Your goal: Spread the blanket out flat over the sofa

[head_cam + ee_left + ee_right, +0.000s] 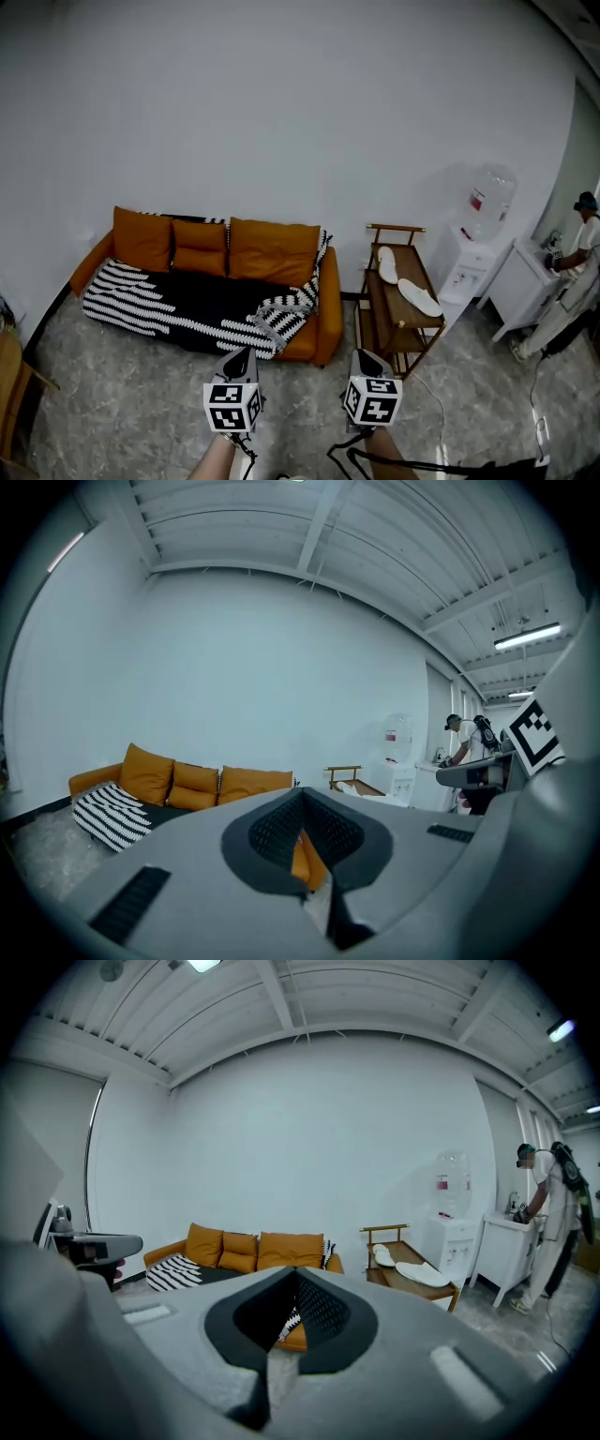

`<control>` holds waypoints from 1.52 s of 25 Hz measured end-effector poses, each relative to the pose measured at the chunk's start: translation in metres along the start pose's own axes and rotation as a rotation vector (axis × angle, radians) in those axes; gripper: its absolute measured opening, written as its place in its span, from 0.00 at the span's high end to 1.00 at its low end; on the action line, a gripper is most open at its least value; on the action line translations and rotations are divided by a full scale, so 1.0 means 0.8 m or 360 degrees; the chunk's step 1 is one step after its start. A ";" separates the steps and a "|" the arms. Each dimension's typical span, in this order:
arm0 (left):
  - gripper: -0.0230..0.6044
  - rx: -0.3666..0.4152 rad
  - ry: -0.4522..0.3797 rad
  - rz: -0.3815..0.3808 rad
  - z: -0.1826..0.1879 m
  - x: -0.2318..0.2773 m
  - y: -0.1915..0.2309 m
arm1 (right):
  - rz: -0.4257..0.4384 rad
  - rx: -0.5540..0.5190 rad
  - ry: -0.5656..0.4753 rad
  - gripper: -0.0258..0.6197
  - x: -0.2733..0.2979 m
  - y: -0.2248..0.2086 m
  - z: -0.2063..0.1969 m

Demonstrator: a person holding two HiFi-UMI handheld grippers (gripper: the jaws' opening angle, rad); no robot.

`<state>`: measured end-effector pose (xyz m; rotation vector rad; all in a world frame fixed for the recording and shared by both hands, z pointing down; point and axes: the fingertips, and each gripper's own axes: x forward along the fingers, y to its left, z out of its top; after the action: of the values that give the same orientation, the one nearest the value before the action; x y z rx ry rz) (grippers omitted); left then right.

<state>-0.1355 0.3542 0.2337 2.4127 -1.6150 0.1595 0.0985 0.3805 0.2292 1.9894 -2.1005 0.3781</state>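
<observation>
– Claws first: where do we stand?
– Our left claw [246,352] and right claw [359,354] both hang well short of the sofa [327,305]. Each is pinched together at the tips with nothing between them.
– And the blanket [178,305]?
– It is at eleven o'clock from us, lying over the seat below the orange cushions [272,248]. Its three o'clock end is rumpled into a heap by the armrest, and a strip seems to hang over the backrest there.
– How do we expect it to handle?
– Soft, limp and fairly light, we judge. It will sag and fold wherever we don't hold it, and it may drag on the upholstery. We'd take it at the edge, one claw on each corner of the bunched end, and pull the corners apart to draw it smooth.
– What of the room?
– A grey stone-patterned floor [122,412] lies between us and the sofa. A wooden rack [398,309] stands just beside the sofa at one o'clock, and a water dispenser [473,248] at two. A person [583,234] is at three, well apart from us.
</observation>
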 end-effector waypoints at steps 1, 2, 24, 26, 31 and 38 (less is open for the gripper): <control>0.96 0.0002 0.0002 0.0004 0.002 0.010 0.000 | 0.0000 0.0002 0.0001 0.95 0.008 -0.006 0.003; 0.96 0.0004 0.0006 0.0007 0.002 0.019 -0.001 | 0.0001 0.0005 0.0003 0.95 0.017 -0.011 0.005; 0.96 0.0077 0.0150 -0.0013 -0.004 0.175 0.037 | 0.0070 0.0263 0.0047 0.95 0.164 -0.047 0.026; 0.96 0.0084 0.0143 -0.0032 0.006 0.200 0.043 | 0.0053 0.0277 0.0036 0.95 0.186 -0.051 0.036; 0.96 0.0083 0.0121 -0.0060 0.038 0.267 0.070 | 0.0016 0.0285 0.0018 0.95 0.246 -0.058 0.068; 0.96 0.0062 0.0147 -0.0073 0.062 0.356 0.116 | -0.0025 0.0290 0.0037 0.95 0.334 -0.064 0.103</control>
<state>-0.1134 0.0524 0.2606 2.4306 -1.5292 0.2923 0.1353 0.0990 0.2428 2.0865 -2.1026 0.6066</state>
